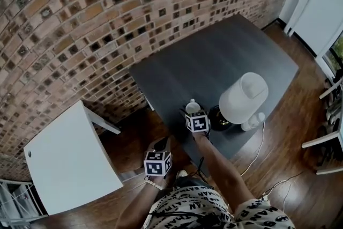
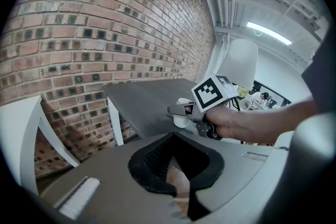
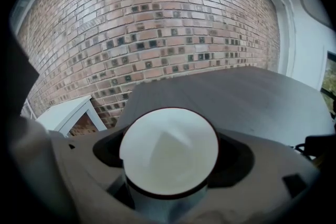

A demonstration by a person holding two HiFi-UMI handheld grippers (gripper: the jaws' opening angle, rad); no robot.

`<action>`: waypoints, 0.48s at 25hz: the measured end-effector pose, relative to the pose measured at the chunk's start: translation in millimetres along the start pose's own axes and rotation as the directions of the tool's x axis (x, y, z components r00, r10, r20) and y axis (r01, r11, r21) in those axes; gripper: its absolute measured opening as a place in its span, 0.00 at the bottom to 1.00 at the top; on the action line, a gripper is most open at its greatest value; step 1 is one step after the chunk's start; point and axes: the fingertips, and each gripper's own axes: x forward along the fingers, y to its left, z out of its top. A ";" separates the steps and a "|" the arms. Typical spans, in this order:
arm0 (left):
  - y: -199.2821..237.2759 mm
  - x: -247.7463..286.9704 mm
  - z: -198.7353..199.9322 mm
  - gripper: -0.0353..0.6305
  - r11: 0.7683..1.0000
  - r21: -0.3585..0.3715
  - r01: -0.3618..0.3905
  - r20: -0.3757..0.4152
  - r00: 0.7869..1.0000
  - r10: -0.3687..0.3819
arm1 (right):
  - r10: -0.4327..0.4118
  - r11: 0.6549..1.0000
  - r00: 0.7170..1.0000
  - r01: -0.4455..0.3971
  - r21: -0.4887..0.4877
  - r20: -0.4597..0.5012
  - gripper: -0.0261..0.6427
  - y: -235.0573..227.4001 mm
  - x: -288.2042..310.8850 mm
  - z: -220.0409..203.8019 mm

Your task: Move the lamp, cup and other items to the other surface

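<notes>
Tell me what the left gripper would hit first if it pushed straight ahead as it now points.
Most likely the right gripper, which holds the white cup at the near edge of the dark table, almost dead ahead of the left gripper. Depth is unclear, so it might pass beside it.

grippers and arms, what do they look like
The left gripper and right gripper each carry a white cube with black square markers. Their bodies are grey, with a black-lined opening between the jaws. The forearms are bare. The top is pale with black print, and a pale bracelet circles the left wrist.
</notes>
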 end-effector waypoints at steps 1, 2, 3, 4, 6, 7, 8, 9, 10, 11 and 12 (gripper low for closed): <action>0.6 0.7 0.4 0.06 1.000 -0.002 0.002 0.000 1.000 -0.002 | -0.001 1.000 1.000 0.002 0.003 -0.003 0.69 -1.0 0.5 -0.3; 1.5 1.4 0.7 0.06 1.000 -0.006 0.003 0.000 1.000 -0.003 | -0.005 1.000 1.000 0.005 0.005 -0.007 0.69 -2.1 0.9 -0.8; 2.8 2.1 0.7 0.06 1.000 -0.009 0.002 0.000 1.000 -0.002 | -0.009 1.000 1.000 0.009 0.009 -0.012 0.69 -3.0 1.8 -1.9; 4.1 2.6 0.6 0.06 1.000 -0.012 0.002 0.000 1.000 -0.002 | -0.011 1.000 1.000 0.011 0.013 -0.016 0.69 -3.4 2.9 -3.0; 5.9 3.5 0.9 0.06 1.000 -0.017 -0.001 0.001 1.000 0.001 | -0.013 1.000 1.000 0.013 0.011 -0.017 0.69 -3.5 4.5 -3.1; 6.5 3.9 1.3 0.06 1.000 -0.019 -0.002 0.002 1.000 0.002 | -0.013 1.000 1.000 0.013 0.009 -0.015 0.69 -3.6 5.4 -2.5; 7.1 4.4 1.7 0.06 1.000 -0.021 -0.002 0.003 1.000 0.002 | -0.013 1.000 1.000 0.014 0.010 -0.012 0.69 -3.8 6.7 -1.9; 7.9 4.9 2.1 0.06 1.000 -0.024 -0.002 0.005 1.000 0.002 | -0.014 1.000 1.000 0.014 0.012 -0.010 0.69 -3.6 8.0 -1.6; 8.8 5.2 2.3 0.06 1.000 -0.028 -0.002 0.007 1.000 0.002 | -0.017 1.000 1.000 0.017 0.009 -0.010 0.70 -3.2 8.8 -1.7; 9.5 5.4 2.3 0.06 1.000 -0.030 -0.002 0.007 1.000 0.002 | -0.020 1.000 1.000 0.020 0.005 -0.011 0.70 -2.6 9.3 -2.1; 9.9 5.5 2.2 0.06 0.999 -0.032 -0.001 0.007 1.000 0.002 | -0.020 1.000 1.000 0.020 0.000 -0.008 0.70 -1.9 9.7 -2.1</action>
